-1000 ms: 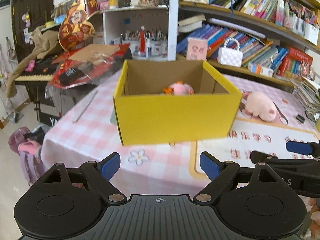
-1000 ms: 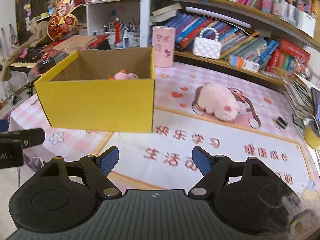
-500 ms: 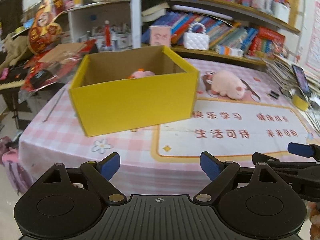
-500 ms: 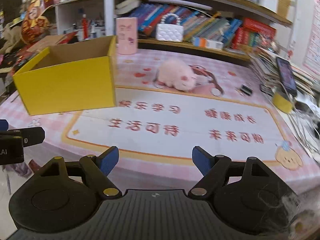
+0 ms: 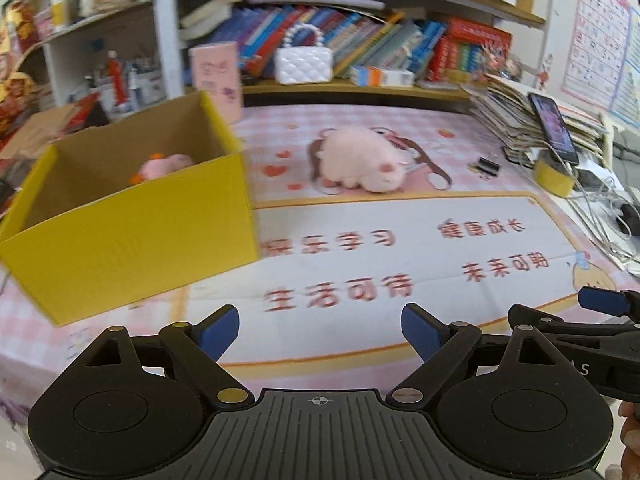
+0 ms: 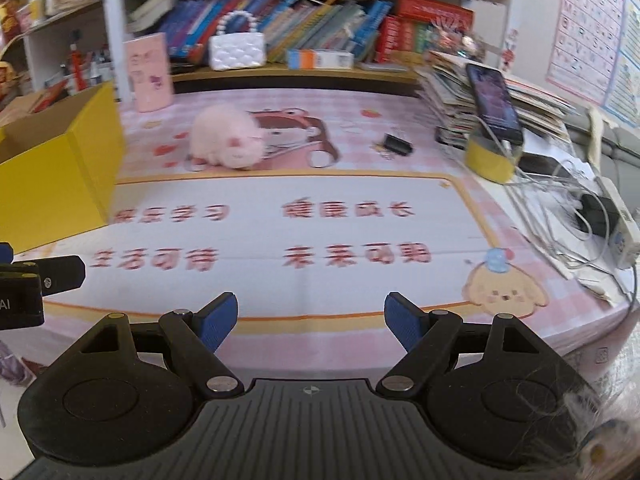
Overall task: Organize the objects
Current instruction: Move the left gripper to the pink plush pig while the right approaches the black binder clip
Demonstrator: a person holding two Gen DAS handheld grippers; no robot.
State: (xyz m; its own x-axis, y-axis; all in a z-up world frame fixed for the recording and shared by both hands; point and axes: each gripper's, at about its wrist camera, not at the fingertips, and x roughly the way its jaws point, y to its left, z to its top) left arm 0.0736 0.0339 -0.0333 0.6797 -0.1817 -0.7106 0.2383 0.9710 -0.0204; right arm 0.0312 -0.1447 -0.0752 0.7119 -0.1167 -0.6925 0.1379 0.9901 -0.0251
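Observation:
A yellow cardboard box [image 5: 132, 240] stands on the left of the table, also in the right wrist view [image 6: 60, 168]. A small pink plush [image 5: 164, 166] lies inside it. A bigger pink plush pig [image 5: 360, 160] lies on the pink table mat beyond the box, also in the right wrist view [image 6: 228, 140]. My left gripper [image 5: 320, 336] is open and empty, at the table's front edge. My right gripper [image 6: 310, 324] is open and empty, beside it on the right; its finger shows in the left wrist view [image 5: 600, 304].
A black binder clip [image 6: 396, 145], a yellow tape roll [image 6: 490, 158] with a phone [image 6: 494, 102] leaning on it, a stack of papers [image 5: 520, 112] and cables [image 6: 572, 216] lie on the right. Bookshelves [image 5: 360, 40] with a white handbag [image 5: 304, 64] stand behind.
Both views have swung to the right. The yellow box has slid toward the left edge of both views and the right side of the table has come into sight. Both grippers stay open.

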